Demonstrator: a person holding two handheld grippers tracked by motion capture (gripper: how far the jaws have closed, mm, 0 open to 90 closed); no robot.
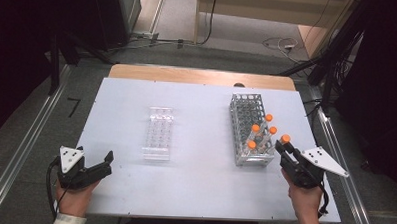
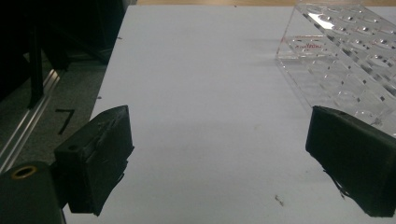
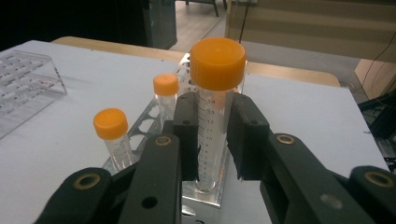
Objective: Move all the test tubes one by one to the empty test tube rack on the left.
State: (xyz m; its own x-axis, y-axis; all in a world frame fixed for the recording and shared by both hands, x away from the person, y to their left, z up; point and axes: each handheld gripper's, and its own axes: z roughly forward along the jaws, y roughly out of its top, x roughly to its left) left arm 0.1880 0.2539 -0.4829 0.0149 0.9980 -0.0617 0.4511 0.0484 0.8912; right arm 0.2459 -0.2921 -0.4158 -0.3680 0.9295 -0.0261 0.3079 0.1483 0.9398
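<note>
Grey flooring, trailing cables and dark equipment surround a white-topped bench (image 1: 200, 142) with a wooden edge at its far side.

Landmark: the metal tube rack (image 1: 251, 129), standing on the bench right of centre. Well to its left lies a clear acrylic rack (image 1: 158, 133), empty as far as can be seen. At the metal rack's near end stand several orange-capped tubes (image 1: 256, 129).

Right claw (image 3: 215, 135): at the metal rack's near right corner, clamped on one orange-capped graduated tube (image 3: 217, 93), pads on either side of the barrel below the cap. The tube is upright; its lower end sits at or just above the rack's top edge.

Left claw (image 2: 224, 154): well to the left of the metal rack, past the acrylic rack, near the bench's front edge. Jaws wide apart, nothing between them.

Risks, as judged:
- The grip is on smooth plastic; a slack hold or a tilt could let the tube slide through the pads.
- If the tube's tip has not cleared its hole, any sideways pull could drag or tip the metal rack and disturb the neighbouring tubes.

Not determinable:
- The tube's tip is hidden behind the claw, so clearance cannot be confirmed.
- Tube contents cannot be made out.
- The acrylic rack is cut off in both gripper views.
</note>
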